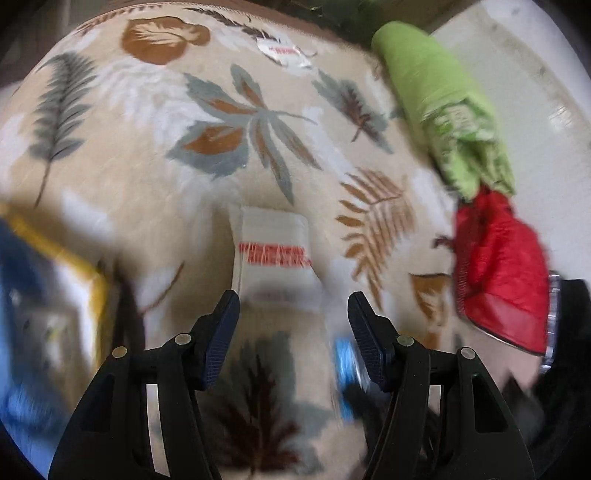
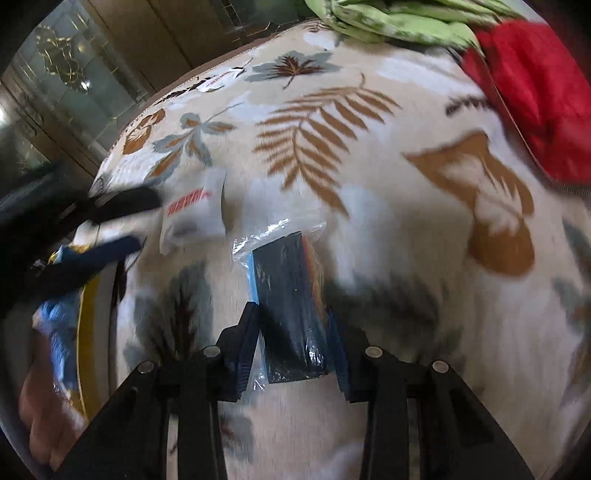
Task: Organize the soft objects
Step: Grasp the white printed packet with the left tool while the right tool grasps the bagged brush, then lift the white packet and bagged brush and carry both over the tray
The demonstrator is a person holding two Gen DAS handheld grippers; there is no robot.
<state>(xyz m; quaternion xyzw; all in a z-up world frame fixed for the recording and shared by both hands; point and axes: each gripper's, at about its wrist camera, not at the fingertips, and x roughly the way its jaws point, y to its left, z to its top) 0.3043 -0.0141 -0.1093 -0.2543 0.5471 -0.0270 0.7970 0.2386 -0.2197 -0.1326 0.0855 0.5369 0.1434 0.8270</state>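
A white tissue pack with red lettering (image 1: 273, 254) lies on the leaf-patterned blanket (image 1: 147, 192), just ahead of my open left gripper (image 1: 293, 314). The pack also shows in the right wrist view (image 2: 194, 218), where the left gripper's fingers (image 2: 122, 206) reach toward it. My right gripper (image 2: 295, 332) has its jaws on both sides of a dark, blue-edged bundle in a clear plastic bag (image 2: 291, 295); whether they press it is unclear. A blurred blue edge of that bundle (image 1: 345, 373) appears by my left gripper's right finger.
A green cloth (image 1: 443, 96) and a red cloth (image 1: 498, 273) lie at the blanket's right edge, and also show in the right wrist view as green (image 2: 399, 22) and red (image 2: 535, 99). A yellow-rimmed container with blue items (image 1: 48, 295) stands at left. Another small white pack (image 1: 284, 55) lies far back.
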